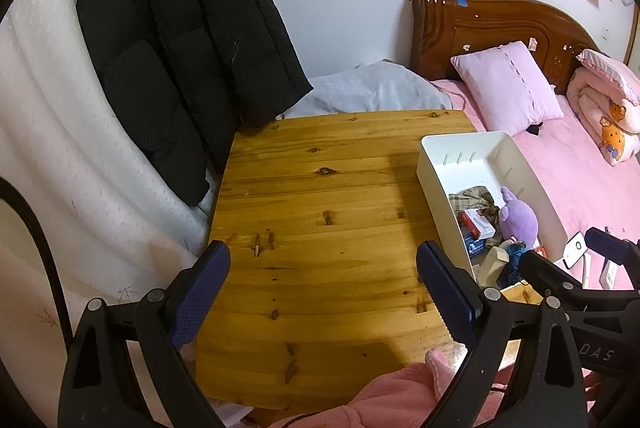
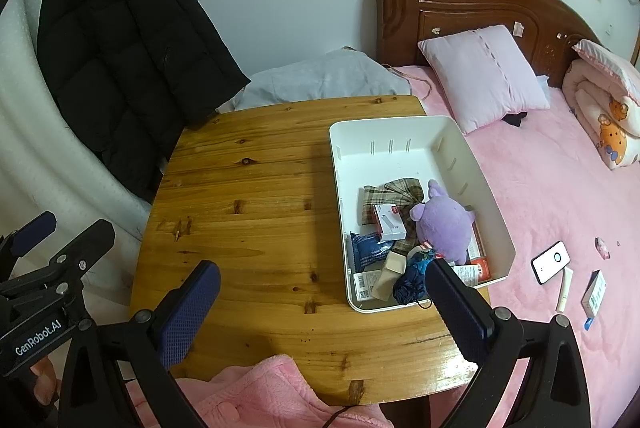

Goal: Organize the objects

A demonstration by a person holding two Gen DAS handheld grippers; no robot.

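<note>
Claws, left (image 1: 323,282) and right (image 2: 323,302), hover spread and empty; toys fill the bin (image 2: 496,211) at the surface's (image 2: 248,211) right edge, apparently already tidied.

Reads "GenRobot.AI" in white letters on the black body of the left claw (image 2: 38,338), seen from the right wrist. Reads "DAS" in faint raised letters on the black frame of the right claw (image 1: 596,354), seen from the left wrist. Print on the boxes in the white bin (image 2: 496,228) too small to read.
</note>
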